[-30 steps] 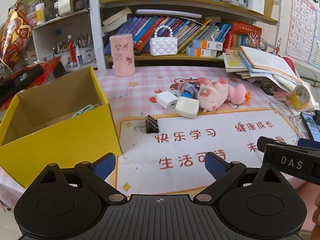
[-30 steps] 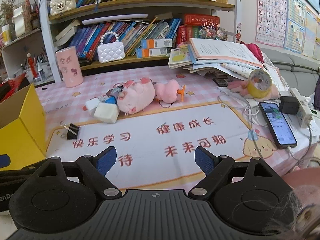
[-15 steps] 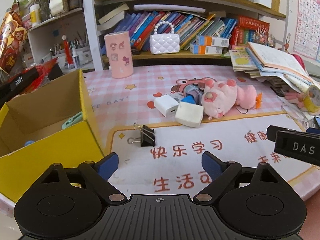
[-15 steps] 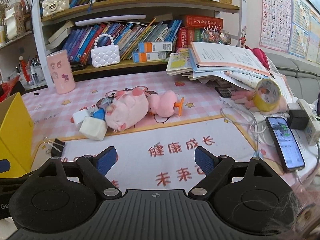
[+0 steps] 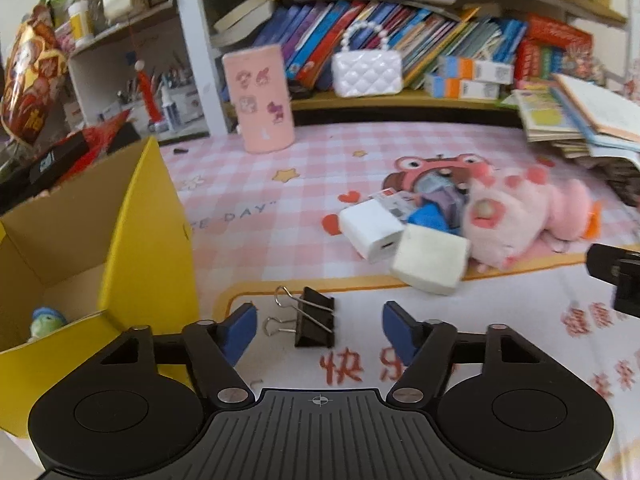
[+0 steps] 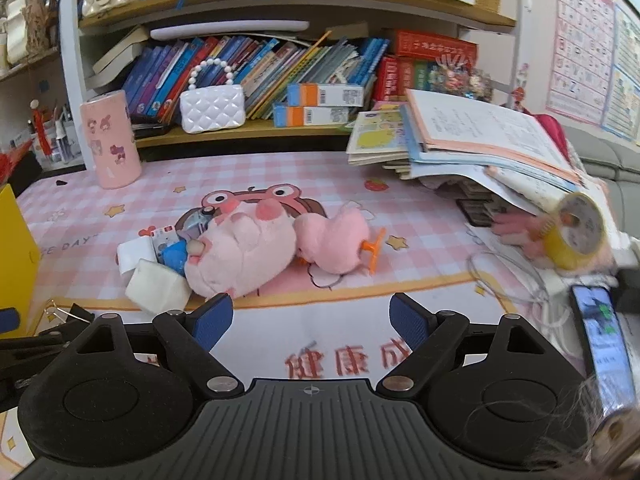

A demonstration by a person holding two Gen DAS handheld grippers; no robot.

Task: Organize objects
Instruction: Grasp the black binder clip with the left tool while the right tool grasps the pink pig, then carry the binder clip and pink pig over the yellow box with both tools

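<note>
Binder clip (image 5: 314, 317) beside yellow box (image 5: 148, 240)

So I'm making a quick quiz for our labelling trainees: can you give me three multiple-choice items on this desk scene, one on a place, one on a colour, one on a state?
1. Where does the binder clip lie?
A. inside the box
B. on the mat between the left gripper's fingers
C. on the shelf

2. What colour is the outside of the cardboard box?
A. yellow
B. green
C. white

3. How is the right gripper?
A. shut on the pink plush
B. shut on nothing
C. open, holding nothing

Answers: B, the clip rests on the mat in the gap between the blue pads; A, its outer walls are yellow; C, the pads stand wide apart, short of the pink plush.
</note>
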